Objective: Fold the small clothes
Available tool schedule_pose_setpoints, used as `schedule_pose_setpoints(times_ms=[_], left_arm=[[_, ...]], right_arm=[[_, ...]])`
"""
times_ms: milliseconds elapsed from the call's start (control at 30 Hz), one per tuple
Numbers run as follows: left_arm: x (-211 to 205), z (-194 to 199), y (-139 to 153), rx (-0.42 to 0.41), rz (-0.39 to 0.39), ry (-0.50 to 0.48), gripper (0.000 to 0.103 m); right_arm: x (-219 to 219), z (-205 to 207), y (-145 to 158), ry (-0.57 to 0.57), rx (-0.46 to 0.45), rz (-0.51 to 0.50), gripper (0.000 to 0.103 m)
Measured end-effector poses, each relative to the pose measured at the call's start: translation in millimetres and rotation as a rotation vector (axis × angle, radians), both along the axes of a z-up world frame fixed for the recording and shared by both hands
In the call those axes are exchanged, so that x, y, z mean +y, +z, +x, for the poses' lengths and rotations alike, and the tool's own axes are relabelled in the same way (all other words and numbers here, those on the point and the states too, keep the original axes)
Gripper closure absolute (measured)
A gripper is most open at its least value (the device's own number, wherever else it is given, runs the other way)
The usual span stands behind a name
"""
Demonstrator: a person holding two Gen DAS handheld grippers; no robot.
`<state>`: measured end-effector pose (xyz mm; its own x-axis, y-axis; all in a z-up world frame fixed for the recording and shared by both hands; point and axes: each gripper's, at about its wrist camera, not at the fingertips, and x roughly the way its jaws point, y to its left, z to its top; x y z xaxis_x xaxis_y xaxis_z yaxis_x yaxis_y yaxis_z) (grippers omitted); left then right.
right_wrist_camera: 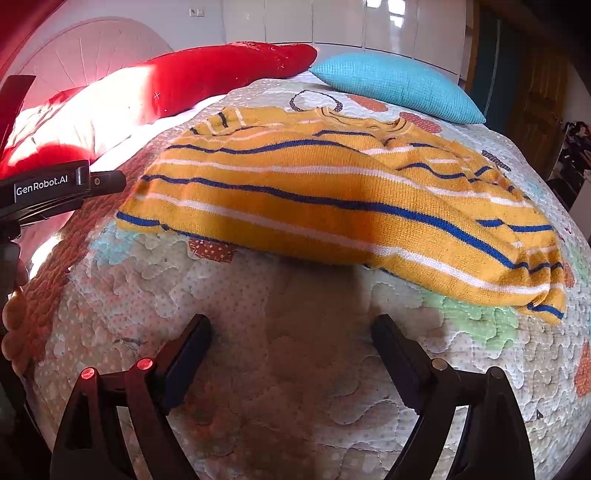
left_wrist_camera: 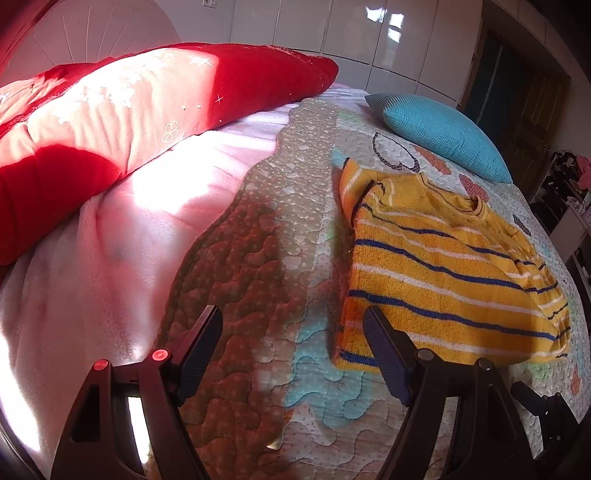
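A small yellow sweater (left_wrist_camera: 443, 266) with blue and white stripes lies flat on the quilted bedspread (left_wrist_camera: 258, 295), neck towards the far side. It also shows in the right wrist view (right_wrist_camera: 332, 206). My left gripper (left_wrist_camera: 291, 332) is open and empty, just left of the sweater's near hem corner. My right gripper (right_wrist_camera: 291, 339) is open and empty, over the quilt (right_wrist_camera: 295, 369) just short of the sweater's hem. The left gripper's body (right_wrist_camera: 55, 188) shows at the left edge of the right wrist view.
A red and white duvet (left_wrist_camera: 129, 122) lies bunched at the far left on a pink blanket (left_wrist_camera: 110, 258). A turquoise pillow (left_wrist_camera: 439, 133) lies beyond the sweater. White wardrobe doors (left_wrist_camera: 332, 33) and a dark wooden door (left_wrist_camera: 528, 110) stand behind the bed.
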<state>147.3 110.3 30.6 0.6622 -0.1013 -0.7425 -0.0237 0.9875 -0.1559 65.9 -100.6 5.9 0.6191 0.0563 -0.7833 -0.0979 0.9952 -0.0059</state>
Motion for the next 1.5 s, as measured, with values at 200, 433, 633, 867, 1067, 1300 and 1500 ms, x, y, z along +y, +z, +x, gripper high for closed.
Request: schedule_pose_setpoints(times_ms=[200,433,633,867,1067,1300,1500], left_arm=[[-4.7,4.2,-6.7,0.023,0.001,-0.011,0.026],[-5.8,9.4,-15.7,0.051,-0.003,-0.011,0.026],[-7.4,11.9,-20.1,0.065,-0.001,-0.011,0.026],[-8.7,14.1,-23.8,0.074,0.005,-0.008,0.023],[-10.0,14.5,-25.4,0.074,0.013,-0.006,0.021],[-11.9,14.6,-27.6,0.073,0.025,-0.005,0.018],[-13.8,16.0,-29.9,0.074,0.035,-0.006,0.015]], right_arm=[[1.7,-0.1,-0.3,0.001,-0.005,0.003,0.009],[3.0,-0.4,-1.1,0.002,-0.01,0.006,0.008],[4.1,0.1,-1.6,0.006,-0.009,0.01,0.006],[4.7,1.4,-1.8,0.008,-0.01,0.012,0.005],[5.6,1.3,-1.6,0.011,-0.013,0.017,0.004],[3.6,1.1,-1.4,0.014,-0.018,0.028,0.003],[3.0,-0.2,-1.0,0.014,-0.026,0.04,0.003]])
